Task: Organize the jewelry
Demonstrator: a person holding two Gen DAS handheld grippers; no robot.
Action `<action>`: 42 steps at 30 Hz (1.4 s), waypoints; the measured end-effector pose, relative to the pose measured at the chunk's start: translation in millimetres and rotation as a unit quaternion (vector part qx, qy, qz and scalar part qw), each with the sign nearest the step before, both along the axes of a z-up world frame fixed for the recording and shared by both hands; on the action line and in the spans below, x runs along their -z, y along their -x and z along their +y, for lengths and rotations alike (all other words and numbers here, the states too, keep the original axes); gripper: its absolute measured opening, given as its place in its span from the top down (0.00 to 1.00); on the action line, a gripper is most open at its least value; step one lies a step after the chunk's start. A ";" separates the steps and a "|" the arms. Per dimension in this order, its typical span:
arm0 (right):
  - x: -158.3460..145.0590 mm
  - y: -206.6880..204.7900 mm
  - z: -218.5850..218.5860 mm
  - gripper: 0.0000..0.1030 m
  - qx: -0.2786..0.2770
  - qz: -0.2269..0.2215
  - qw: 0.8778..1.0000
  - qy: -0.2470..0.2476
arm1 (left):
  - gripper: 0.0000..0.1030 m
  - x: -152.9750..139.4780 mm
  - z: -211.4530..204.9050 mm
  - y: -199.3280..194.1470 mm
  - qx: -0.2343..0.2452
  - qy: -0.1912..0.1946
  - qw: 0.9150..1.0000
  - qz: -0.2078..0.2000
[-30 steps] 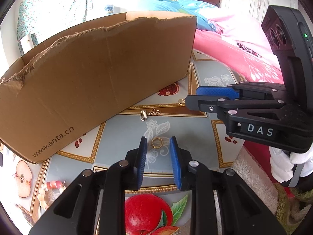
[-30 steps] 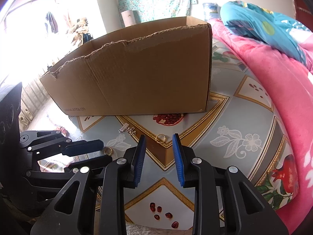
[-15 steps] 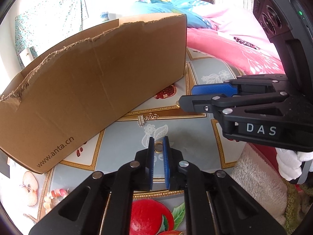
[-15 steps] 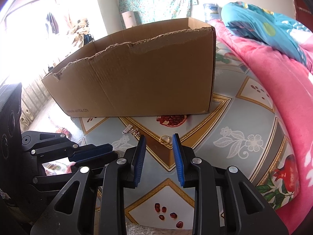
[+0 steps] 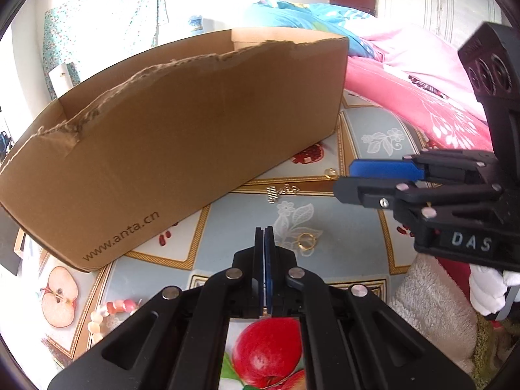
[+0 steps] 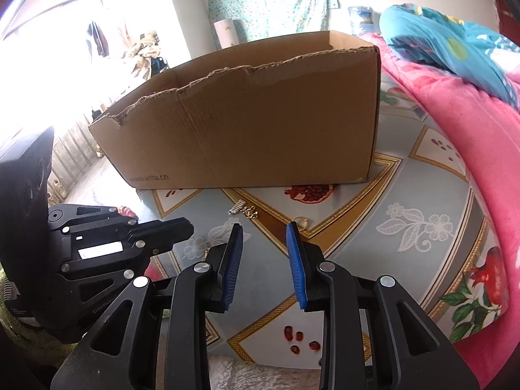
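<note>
My left gripper (image 5: 265,231) is shut with nothing between its blue pads. A small gold ring (image 5: 305,240) lies on the fruit-print tablecloth (image 5: 364,149) just right of its tips, apart from them. A second gold ring (image 6: 300,222) lies just beyond my right gripper (image 6: 265,230), which stands open and empty above the cloth. A silver chain piece (image 5: 282,191) (image 6: 243,209) rests near the open cardboard box (image 5: 182,149) (image 6: 260,113). A pink and white bead bracelet (image 5: 107,312) lies at the near left. In the right wrist view the left gripper (image 6: 190,227) shows at the left.
The tall box stands along the back of the cloth. A pink blanket (image 6: 471,123) rises on the right. A white fluffy cloth (image 5: 432,295) lies at the table's near edge. A white-gloved hand (image 5: 487,289) holds the right gripper (image 5: 344,178).
The left jaws have closed fully. The gold ring that lay between them now lies on the cloth to the right of the shut tips. The right gripper has kept still.
</note>
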State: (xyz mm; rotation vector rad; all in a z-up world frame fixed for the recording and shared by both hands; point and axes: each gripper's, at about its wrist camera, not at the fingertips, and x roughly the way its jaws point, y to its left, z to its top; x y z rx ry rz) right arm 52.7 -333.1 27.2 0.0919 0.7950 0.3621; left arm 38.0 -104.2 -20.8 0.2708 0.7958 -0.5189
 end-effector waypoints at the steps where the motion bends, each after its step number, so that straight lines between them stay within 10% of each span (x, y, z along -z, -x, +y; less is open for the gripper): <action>1: 2.8 2.5 5.9 0.73 -0.002 0.003 1.000 -0.004 | 1.00 0.2 3.4 -1.4 -0.007 0.001 1.000 0.002; 17: 18.3 18.0 72.3 0.79 0.022 -0.039 0.995 0.084 | 1.00 -4.7 32.5 -14.2 -0.042 0.032 0.999 0.006; 42: -3.2 19.6 37.7 0.99 0.056 -0.052 0.995 0.069 | 1.00 -24.0 30.6 0.9 -0.031 0.036 0.999 -0.024</action>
